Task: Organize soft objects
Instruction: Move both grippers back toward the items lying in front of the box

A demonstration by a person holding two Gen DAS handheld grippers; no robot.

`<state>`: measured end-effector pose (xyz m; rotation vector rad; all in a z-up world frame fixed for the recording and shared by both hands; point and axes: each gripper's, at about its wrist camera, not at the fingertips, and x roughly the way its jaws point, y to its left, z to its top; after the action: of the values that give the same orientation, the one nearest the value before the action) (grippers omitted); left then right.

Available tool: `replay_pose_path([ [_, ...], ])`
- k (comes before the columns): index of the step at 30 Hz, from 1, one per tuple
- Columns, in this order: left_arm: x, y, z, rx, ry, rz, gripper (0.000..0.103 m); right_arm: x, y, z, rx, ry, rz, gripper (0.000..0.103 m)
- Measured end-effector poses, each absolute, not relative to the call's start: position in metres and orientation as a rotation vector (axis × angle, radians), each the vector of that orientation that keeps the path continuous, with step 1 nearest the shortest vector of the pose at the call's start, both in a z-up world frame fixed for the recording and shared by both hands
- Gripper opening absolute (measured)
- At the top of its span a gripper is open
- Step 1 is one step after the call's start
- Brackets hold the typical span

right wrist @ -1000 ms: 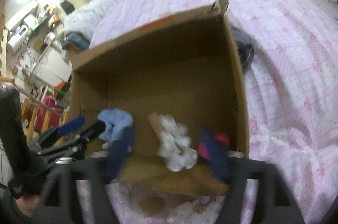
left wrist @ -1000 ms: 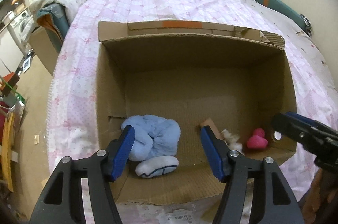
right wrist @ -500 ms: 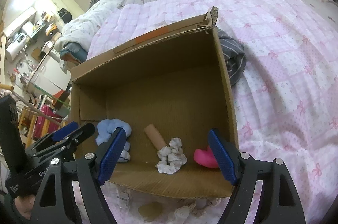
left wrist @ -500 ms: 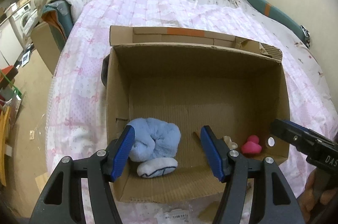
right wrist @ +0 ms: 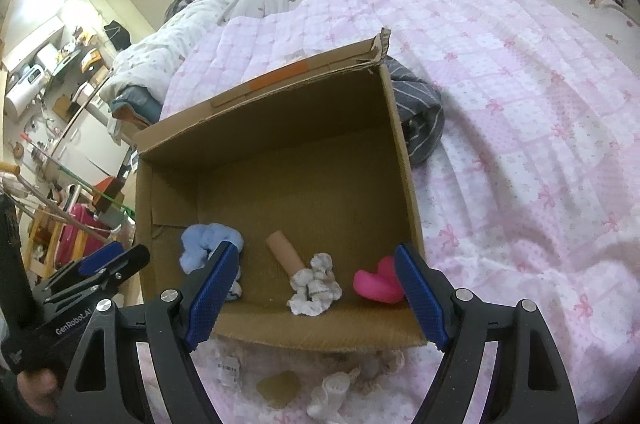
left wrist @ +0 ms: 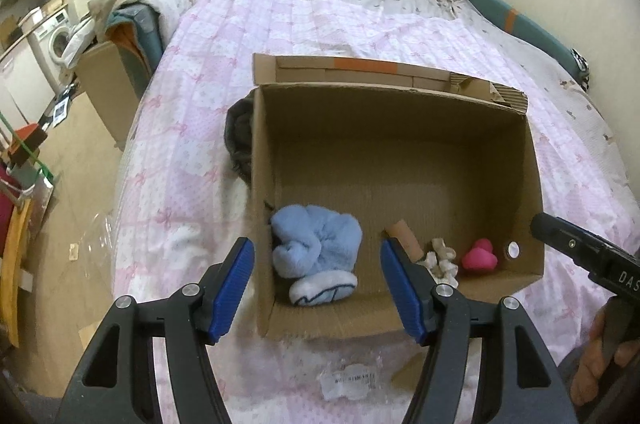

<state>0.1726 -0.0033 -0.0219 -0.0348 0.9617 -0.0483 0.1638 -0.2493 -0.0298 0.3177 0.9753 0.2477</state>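
We see the left hand-held gripper (left wrist: 316, 280) with its blue pads spread apart and nothing between them, hovering over the near left corner of the cardboard box (left wrist: 532, 184). The right hand-held gripper (right wrist: 316, 298) stands wider open, also empty, above the box's near wall.

Directly beyond the left pads lies a light blue fluffy bundle (left wrist: 316, 244) with a white sock (left wrist: 322, 290) touching its near side. Between the right pads we see a cream scrunchie (right wrist: 314, 288) resting against the near end of a cardboard tube (right wrist: 284, 250); the tube lies flat, its long axis running from the scrunchie away toward the box's back left. A pink heart-shaped toy (right wrist: 376, 284) sits in the near right corner.

The box rests on a bed with a pink bow-patterned quilt (right wrist: 520, 104). A dark striped garment (right wrist: 420, 112) lies bunched against the box's outer right wall. More small white soft pieces (right wrist: 332, 390) lie on the quilt in front of the box.
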Motion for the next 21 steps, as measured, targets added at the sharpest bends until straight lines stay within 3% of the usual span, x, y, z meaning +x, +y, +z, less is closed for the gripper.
replay_pose_path([
  [21,0.107,0.018,-0.028,-0.063,0.997,0.002,0.063,0.103,-0.262,-0.018,0.331,0.963,0.231,0.085],
])
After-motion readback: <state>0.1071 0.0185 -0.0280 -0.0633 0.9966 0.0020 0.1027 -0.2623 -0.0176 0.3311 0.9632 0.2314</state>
